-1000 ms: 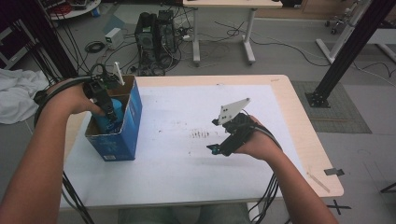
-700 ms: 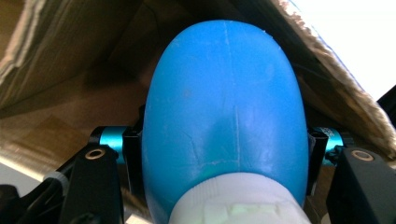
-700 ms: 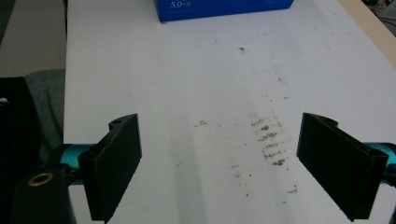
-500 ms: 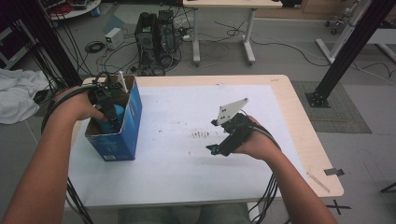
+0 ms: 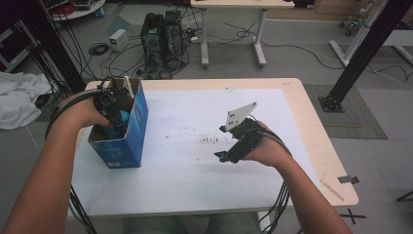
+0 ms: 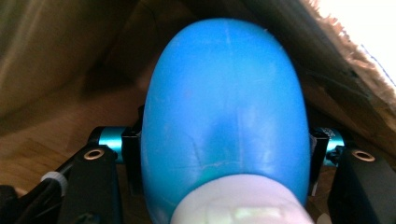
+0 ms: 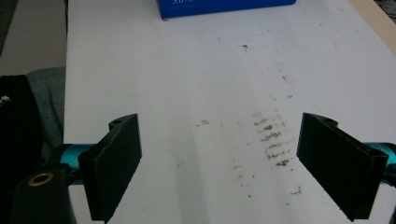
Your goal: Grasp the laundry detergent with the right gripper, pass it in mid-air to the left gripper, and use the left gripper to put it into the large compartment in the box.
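My left gripper is down inside the open blue cardboard box at 9 o'clock on the white-topped table, jaws clamped on a smooth blue rounded plastic object with a white base. My right gripper sits near 3 o'clock, jaws wide apart over the scuff marks, holding nothing.

A grey floor is strewn with black cables. A computer tower is set beyond the table, beside a second desk. Black frame posts are seen at right and left, and white cloth is heaped at left.
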